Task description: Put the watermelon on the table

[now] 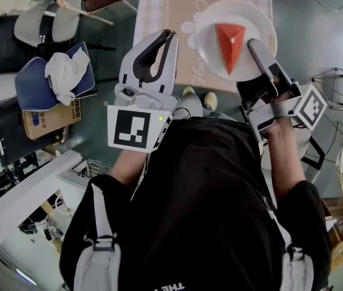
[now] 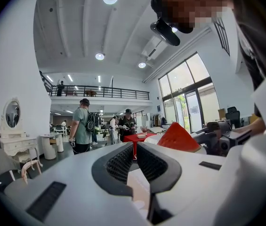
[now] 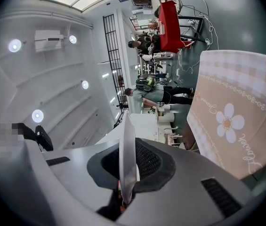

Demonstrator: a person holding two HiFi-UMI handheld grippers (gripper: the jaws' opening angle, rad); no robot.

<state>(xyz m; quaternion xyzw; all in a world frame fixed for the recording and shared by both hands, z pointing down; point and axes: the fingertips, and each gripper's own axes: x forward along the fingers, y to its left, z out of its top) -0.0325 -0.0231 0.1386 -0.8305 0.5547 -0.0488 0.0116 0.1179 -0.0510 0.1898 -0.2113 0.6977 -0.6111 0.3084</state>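
Red triangular watermelon wedge [image 1: 229, 44] on round white plate [image 1: 204, 38]; right gripper [image 1: 257, 48] clamped on plate's near rim, plate above near-right corner of beige checked-cloth worktop [image 1: 165, 17]. Left gripper [image 1: 162, 44] closed, empty, just left of plate

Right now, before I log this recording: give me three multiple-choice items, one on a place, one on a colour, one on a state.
1. Where does the watermelon slice lie?
A on the plate
B on the tablecloth
C on the floor

2. What colour is the plate?
A blue
B white
C black

3. What is the right gripper doing?
A open and empty
B shut on the slice
C shut on the plate's rim

Key:
1 A, the red wedge rests on the plate.
2 B, it shows white in the head view.
3 C, the rim stands edge-on between its fingers in the right gripper view.
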